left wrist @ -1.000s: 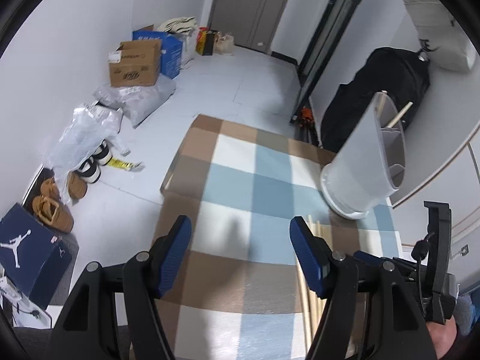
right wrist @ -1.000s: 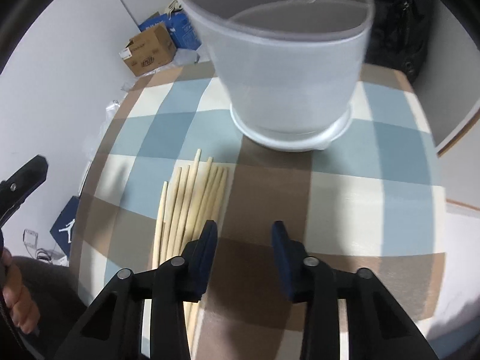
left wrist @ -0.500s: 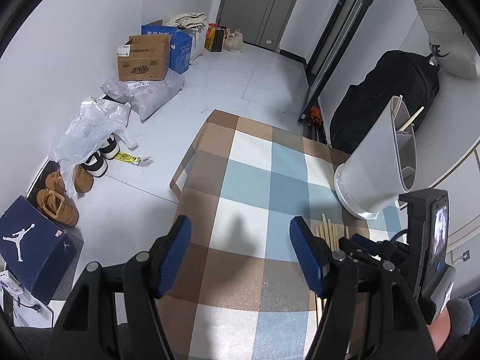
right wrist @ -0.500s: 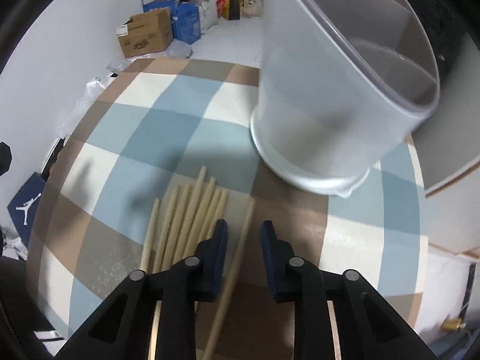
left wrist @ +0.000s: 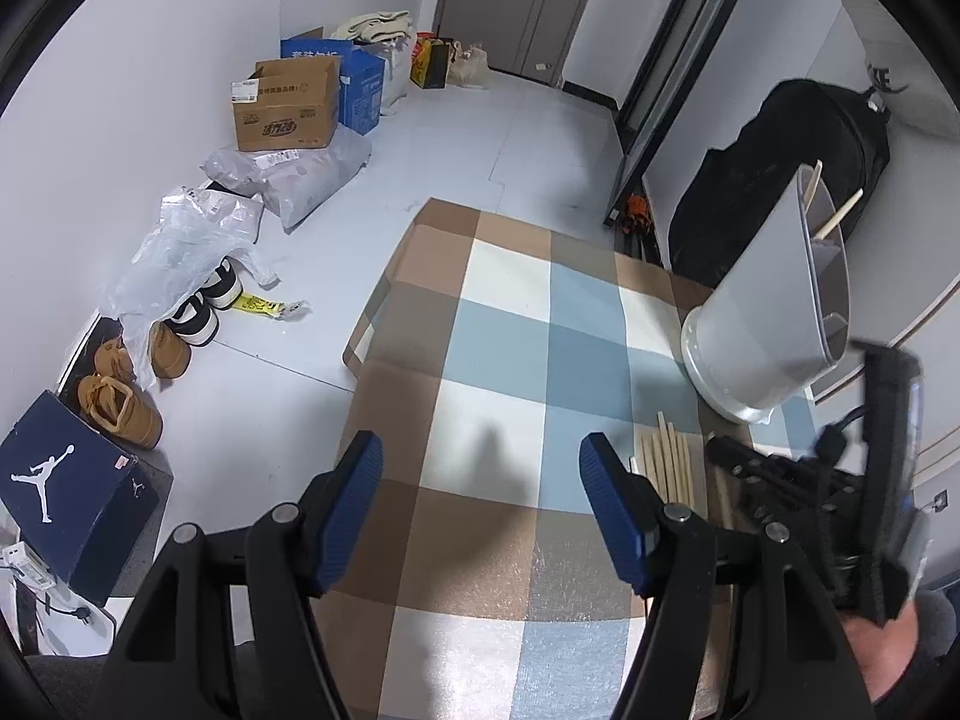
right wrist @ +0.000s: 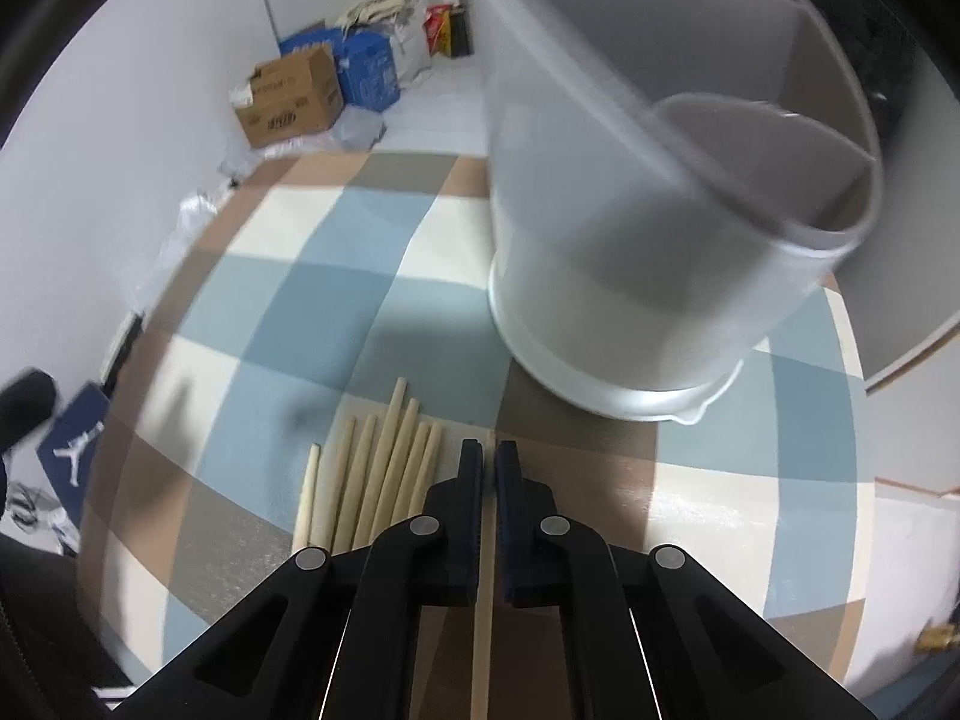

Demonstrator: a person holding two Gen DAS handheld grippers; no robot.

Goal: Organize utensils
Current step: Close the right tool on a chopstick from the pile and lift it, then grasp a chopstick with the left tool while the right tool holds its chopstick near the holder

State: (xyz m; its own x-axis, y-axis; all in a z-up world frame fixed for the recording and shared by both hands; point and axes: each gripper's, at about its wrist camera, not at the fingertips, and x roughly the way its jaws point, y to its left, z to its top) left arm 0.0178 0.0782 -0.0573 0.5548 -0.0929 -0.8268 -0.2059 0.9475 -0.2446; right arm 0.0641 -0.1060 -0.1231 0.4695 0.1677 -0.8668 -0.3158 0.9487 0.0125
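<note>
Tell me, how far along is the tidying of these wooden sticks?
Early on. Two sticks already stand in the grey holder. The right gripper has just closed on one chopstick on the checked cloth. About six more lie beside it, waiting. The left gripper hangs open, holding nothing.

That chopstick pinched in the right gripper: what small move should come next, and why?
Probably lift it straight up off the cloth. The right gripper is shut on one chopstick, set apart from the pile, and the holder stands just ahead, so raising it clears the way to drop it in.
</note>
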